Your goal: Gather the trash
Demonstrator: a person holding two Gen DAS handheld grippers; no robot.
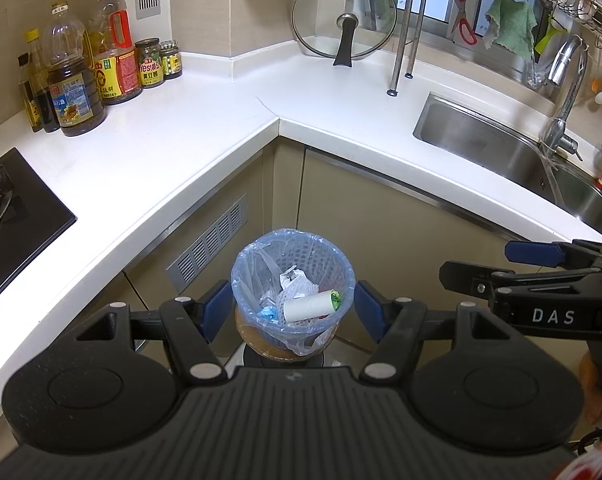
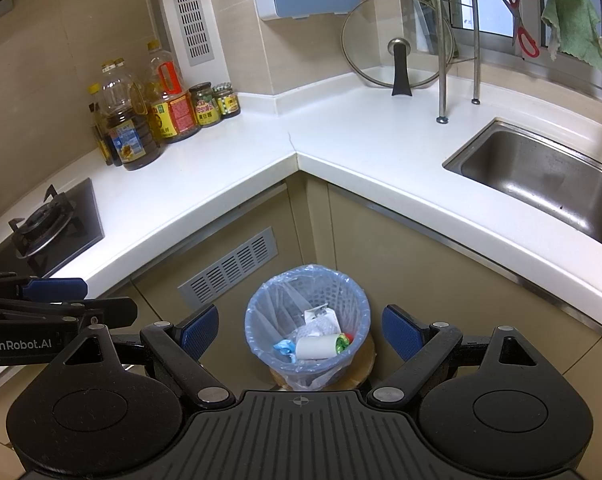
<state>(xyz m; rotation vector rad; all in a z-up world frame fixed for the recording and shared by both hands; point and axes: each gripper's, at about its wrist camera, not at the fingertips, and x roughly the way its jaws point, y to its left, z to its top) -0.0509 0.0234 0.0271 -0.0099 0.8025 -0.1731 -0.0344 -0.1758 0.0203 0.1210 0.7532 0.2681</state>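
A small bin with a blue liner (image 1: 241, 276) (image 2: 257, 300) stands on the floor in the cabinet corner, on a round brown base. Inside lie a white cardboard roll (image 1: 309, 308) (image 2: 317, 346), a green and red wrapper (image 1: 336, 298) (image 2: 343, 340), a blue scrap (image 1: 269, 314) (image 2: 285, 347) and white foam netting. My left gripper (image 1: 291, 312) hovers above the bin, open and holding nothing; it also shows at the left edge of the right wrist view (image 2: 73, 300). My right gripper (image 2: 301, 332) hangs open and empty over the bin, beside the left one (image 1: 497, 266).
A white L-shaped countertop (image 1: 205, 140) wraps around the corner. Oil bottles and jars (image 1: 101, 76) stand at the back left, a gas hob (image 1: 5, 216) at the left. A steel sink (image 1: 501, 148) with a tap lies right; a glass lid (image 1: 343, 20) leans at the back.
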